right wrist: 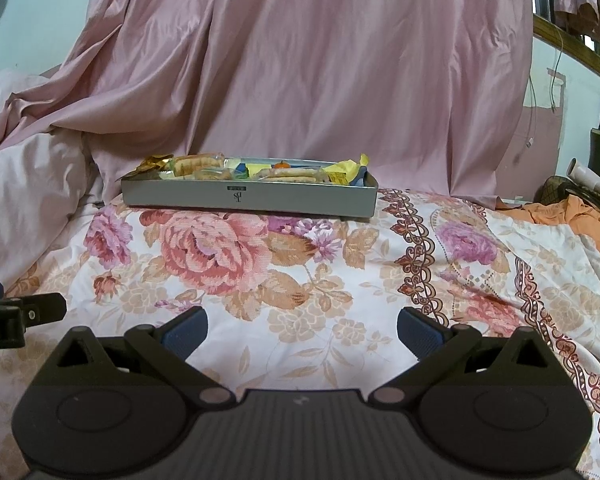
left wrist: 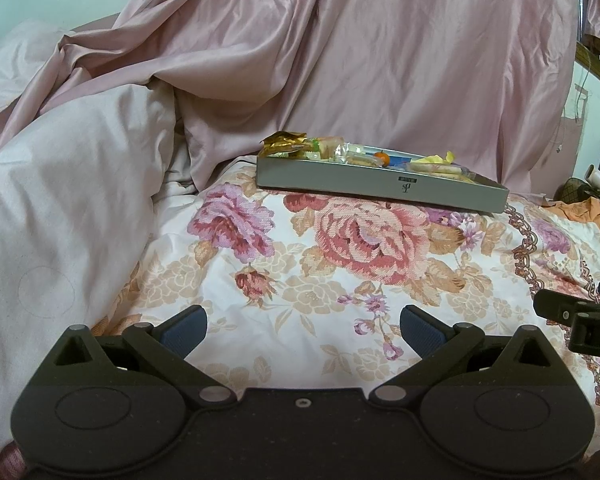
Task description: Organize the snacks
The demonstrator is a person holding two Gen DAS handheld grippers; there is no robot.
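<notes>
On floral bedspread (right wrist: 300, 280): grey tray (right wrist: 252, 200) holding wrapped snacks (right wrist: 292, 176); both tools' fingers apart, empty.

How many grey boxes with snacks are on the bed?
1. The grey box sits on the flowered bedspread, ahead of both open grippers, in front of the pink curtain. Folds of bedding at the left may hide others.

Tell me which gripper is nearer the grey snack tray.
Right, though barely. The right gripper faces the tray nearly head-on; the left gripper sits alongside, left of it. Both open, well short.
</notes>
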